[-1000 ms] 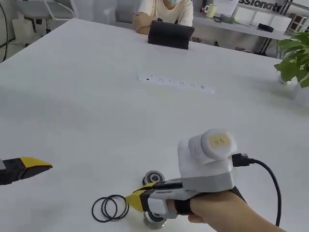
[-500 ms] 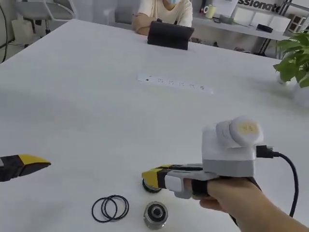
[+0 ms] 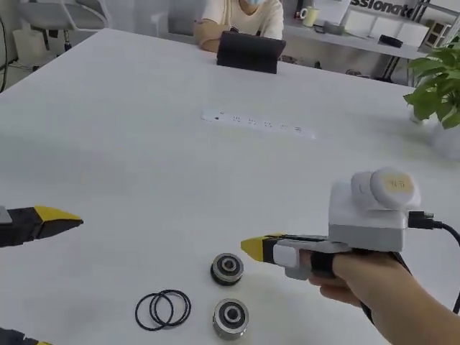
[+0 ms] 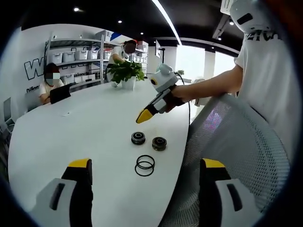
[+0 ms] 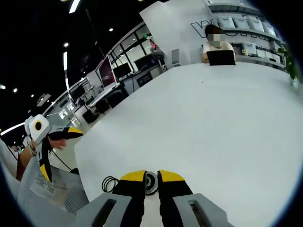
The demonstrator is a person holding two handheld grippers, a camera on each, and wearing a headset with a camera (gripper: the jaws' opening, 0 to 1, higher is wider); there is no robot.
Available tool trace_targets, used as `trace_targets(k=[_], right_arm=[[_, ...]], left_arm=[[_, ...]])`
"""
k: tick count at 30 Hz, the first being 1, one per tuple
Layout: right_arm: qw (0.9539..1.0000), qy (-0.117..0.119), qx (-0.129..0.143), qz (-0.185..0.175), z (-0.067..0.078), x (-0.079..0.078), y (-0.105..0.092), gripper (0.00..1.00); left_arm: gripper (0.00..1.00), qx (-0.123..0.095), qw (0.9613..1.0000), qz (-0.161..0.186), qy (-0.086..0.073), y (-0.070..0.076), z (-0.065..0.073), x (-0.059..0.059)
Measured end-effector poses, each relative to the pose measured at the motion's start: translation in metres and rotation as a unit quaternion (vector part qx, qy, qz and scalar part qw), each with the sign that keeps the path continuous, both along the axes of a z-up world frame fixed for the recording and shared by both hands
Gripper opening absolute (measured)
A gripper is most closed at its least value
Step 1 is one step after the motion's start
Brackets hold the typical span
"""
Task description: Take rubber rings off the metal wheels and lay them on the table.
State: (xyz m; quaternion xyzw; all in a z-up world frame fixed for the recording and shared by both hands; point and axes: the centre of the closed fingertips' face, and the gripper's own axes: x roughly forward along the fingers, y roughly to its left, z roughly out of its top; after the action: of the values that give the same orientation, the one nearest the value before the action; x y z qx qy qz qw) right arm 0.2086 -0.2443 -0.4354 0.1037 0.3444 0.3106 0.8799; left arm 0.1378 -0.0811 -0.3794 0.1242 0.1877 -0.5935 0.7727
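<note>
Hovering low over the white table (image 3: 144,165), my right gripper (image 3: 253,247) has its yellow-tipped jaws pressed almost together on nothing, the tip just beside the farther wheel (image 3: 227,269). The nearer wheel (image 3: 231,316) lies close in front of it, toward me. A small heap of black rubber rings (image 3: 163,309) lies loose on the table to the left of both wheels. My left gripper (image 4: 147,164) waits well off to that side with its jaws spread wide and empty. The farther wheel shows a dark band round its rim, so I judge a ring is still on it. The nearer wheel looks more silver, though I cannot tell whether it is fully stripped. To do this step well I would part the right jaws a little and catch the band at the rim with one tip. I would bring the left gripper across to pin the wheel so it cannot skid or roll. I would peel the ring off gently, not yank it, and lay it beside the others. A white power strip (image 3: 259,123) sits mid-table, well beyond the work. On the far wall the cut-off lettering "ssionate" (image 3: 384,7) can be read. The left gripper view shows a large "W" (image 4: 32,71). I can read no writing on the wheels.
</note>
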Motion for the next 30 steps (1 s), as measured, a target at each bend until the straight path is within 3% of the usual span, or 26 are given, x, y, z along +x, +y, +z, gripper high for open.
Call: trace_targets(k=[8, 15, 19, 30], right_arm=[[0.9998, 0.008, -0.013, -0.011, -0.007, 0.000, -0.009, 0.06], [0.9995, 0.013, -0.029, -0.007, -0.013, -0.002, -0.012, 0.06], [0.9994, 0.016, -0.031, -0.008, -0.015, -0.002, -0.015, 0.07], [0.9989, 0.018, -0.044, -0.002, -0.019, -0.003, -0.018, 0.08]], left_arm=[[0.88, -0.014, 0.9993, -0.001, -0.035, -0.008, 0.026, 0.022], [0.84, -0.026, 0.9976, -0.013, -0.063, -0.025, 0.044, 0.036], [0.82, -0.042, 0.9956, -0.018, -0.081, -0.038, 0.060, 0.046], [0.73, -0.047, 0.9884, -0.063, -0.130, -0.080, 0.089, 0.065]])
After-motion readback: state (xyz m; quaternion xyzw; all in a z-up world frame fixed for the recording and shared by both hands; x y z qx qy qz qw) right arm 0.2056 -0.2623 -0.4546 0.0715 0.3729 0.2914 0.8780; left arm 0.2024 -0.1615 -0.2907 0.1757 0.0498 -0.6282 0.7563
